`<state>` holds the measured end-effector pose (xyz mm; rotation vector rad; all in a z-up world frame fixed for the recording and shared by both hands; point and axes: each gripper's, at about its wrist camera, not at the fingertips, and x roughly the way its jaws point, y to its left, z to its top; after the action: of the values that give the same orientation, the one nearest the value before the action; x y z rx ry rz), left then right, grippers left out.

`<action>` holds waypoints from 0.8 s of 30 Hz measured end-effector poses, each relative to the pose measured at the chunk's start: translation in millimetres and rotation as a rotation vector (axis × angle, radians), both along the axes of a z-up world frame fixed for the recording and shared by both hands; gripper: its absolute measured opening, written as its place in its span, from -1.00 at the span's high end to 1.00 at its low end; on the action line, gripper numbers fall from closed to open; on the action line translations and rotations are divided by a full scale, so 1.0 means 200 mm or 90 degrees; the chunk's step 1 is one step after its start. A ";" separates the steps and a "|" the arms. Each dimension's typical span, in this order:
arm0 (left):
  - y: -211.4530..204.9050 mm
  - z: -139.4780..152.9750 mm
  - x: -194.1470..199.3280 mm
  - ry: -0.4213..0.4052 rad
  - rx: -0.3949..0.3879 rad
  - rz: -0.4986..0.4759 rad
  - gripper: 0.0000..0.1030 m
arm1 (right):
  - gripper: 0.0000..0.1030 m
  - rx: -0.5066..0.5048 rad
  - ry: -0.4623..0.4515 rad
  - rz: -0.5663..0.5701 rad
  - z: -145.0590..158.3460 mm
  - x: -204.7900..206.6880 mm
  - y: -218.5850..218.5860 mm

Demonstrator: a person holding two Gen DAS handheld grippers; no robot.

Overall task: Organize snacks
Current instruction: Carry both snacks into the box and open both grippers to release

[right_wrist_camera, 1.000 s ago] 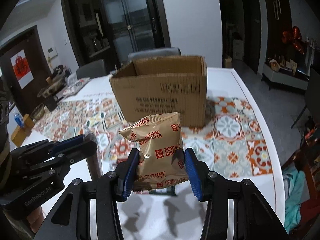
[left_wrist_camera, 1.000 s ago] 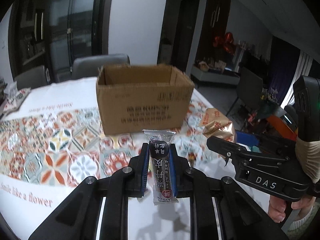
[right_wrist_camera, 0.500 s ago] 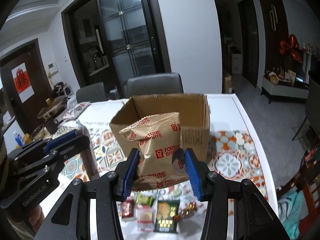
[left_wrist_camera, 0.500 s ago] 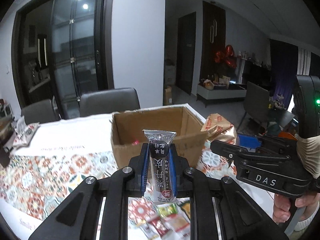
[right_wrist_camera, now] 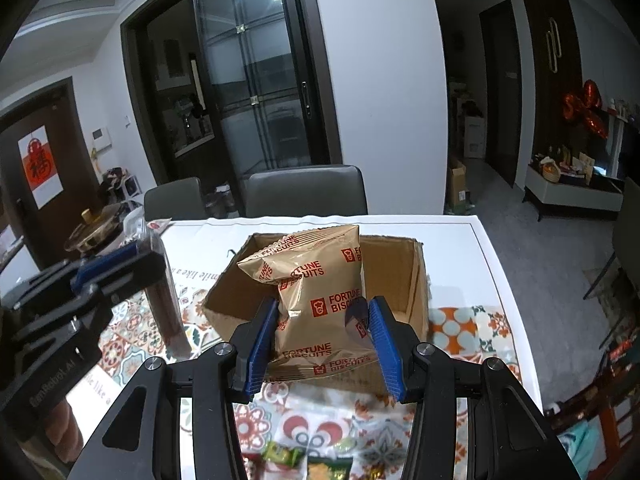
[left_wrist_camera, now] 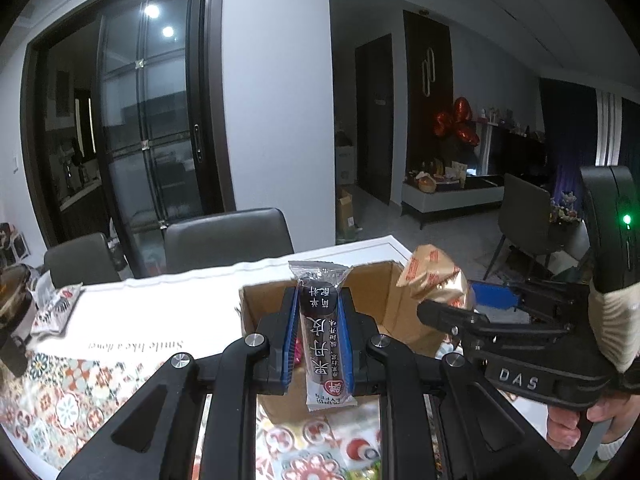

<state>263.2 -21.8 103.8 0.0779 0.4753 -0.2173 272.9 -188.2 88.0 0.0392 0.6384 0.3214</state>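
Note:
My left gripper (left_wrist_camera: 318, 336) is shut on a dark snack bar (left_wrist_camera: 321, 328) in a clear wrapper, held upright above the near wall of the open cardboard box (left_wrist_camera: 400, 316). My right gripper (right_wrist_camera: 322, 344) is shut on a gold Fortune Biscuits bag (right_wrist_camera: 316, 300), held above the near edge of the same box (right_wrist_camera: 396, 280). The gold bag also shows at the right of the left wrist view (left_wrist_camera: 434, 280). The snack bar also shows at the left of the right wrist view (right_wrist_camera: 164, 292).
The box stands on a table with a patterned cloth (right_wrist_camera: 460, 328). Several loose snack packets (right_wrist_camera: 316, 464) lie on the cloth below the grippers. Two grey chairs (right_wrist_camera: 304, 192) stand behind the table. A brass pot (right_wrist_camera: 94, 228) sits at the far left.
Both grippers have risen and moved forward with their snacks, from in front of the box to above its near edge. The box's inside has come into view.

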 end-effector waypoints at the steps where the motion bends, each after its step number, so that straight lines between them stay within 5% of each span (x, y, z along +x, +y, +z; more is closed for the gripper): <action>1: 0.00 0.00 0.02 -0.001 0.002 -0.001 0.63 | 0.07 -0.001 0.000 0.001 0.00 0.01 0.00; 10: -0.01 -0.04 0.26 0.006 0.025 0.008 0.63 | 0.07 -0.014 0.006 -0.004 -0.04 0.20 0.03; 24: -0.04 -0.24 0.53 0.123 0.026 -0.008 0.61 | 0.07 -0.022 0.053 -0.001 -0.20 0.40 0.03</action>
<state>369.3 -29.2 55.7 0.1006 0.6716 -0.2285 353.4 -182.2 48.2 0.0209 0.7267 0.3080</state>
